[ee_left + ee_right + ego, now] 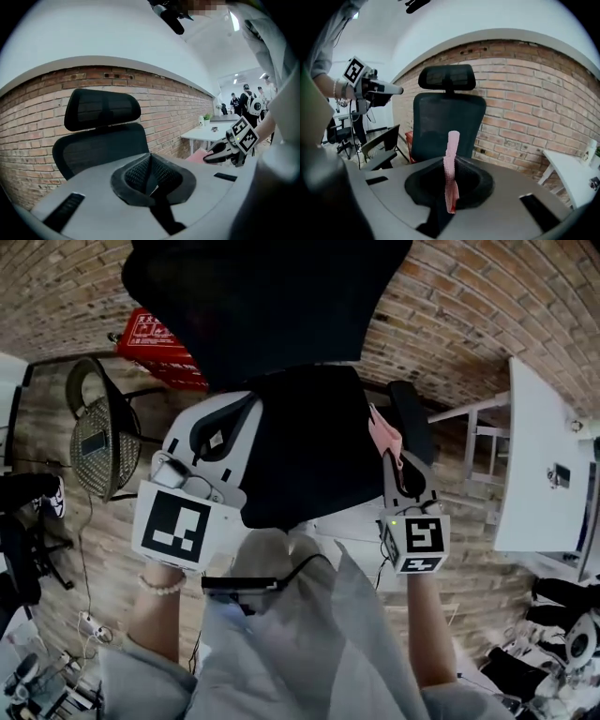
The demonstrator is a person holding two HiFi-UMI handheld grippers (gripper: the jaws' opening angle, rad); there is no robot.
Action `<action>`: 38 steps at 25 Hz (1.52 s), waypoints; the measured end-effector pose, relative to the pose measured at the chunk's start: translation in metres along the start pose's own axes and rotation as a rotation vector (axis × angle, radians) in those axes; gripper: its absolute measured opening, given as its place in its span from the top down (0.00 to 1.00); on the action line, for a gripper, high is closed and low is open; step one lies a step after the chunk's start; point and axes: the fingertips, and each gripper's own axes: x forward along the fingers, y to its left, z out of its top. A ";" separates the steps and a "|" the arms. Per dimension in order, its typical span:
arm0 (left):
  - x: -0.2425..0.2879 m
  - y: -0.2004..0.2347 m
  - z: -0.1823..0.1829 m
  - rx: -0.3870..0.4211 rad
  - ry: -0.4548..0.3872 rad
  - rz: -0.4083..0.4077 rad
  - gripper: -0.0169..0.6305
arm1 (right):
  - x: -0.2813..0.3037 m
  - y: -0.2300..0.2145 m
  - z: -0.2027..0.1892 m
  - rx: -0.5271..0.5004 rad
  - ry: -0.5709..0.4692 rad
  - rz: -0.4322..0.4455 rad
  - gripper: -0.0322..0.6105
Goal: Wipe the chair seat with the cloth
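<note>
A black office chair stands before me, its seat (309, 456) in the middle and its mesh back (262, 296) above. My right gripper (387, 460) hangs over the seat's right edge, shut on a pink cloth (384, 432). In the right gripper view the cloth (451, 164) stands up as a twisted strip from the closed jaws (450, 190), with the chair back (447, 122) behind. My left gripper (246, 418) is at the seat's left edge, shut with nothing in it (151, 177). From the left gripper view, the right gripper (220, 154) and the cloth (199, 154) show at the right.
A red box (159, 343) and a round fan (98, 427) sit on the floor to the chair's left. A white table (539, 456) stands at the right. The chair's armrest (412, 427) is just beyond the cloth. People (246, 101) stand far off.
</note>
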 end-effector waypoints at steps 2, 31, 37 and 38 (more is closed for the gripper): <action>-0.008 -0.002 0.016 -0.004 -0.017 -0.005 0.95 | -0.012 0.002 0.025 0.015 -0.043 -0.004 0.86; -0.021 -0.031 0.074 0.050 -0.075 -0.116 0.95 | -0.063 0.035 0.127 0.076 -0.234 0.061 0.86; -0.016 -0.035 0.073 0.078 -0.071 -0.133 0.95 | -0.061 0.037 0.128 0.060 -0.226 0.068 0.87; -0.016 -0.036 0.074 0.083 -0.072 -0.136 0.95 | -0.061 0.037 0.129 0.058 -0.227 0.070 0.87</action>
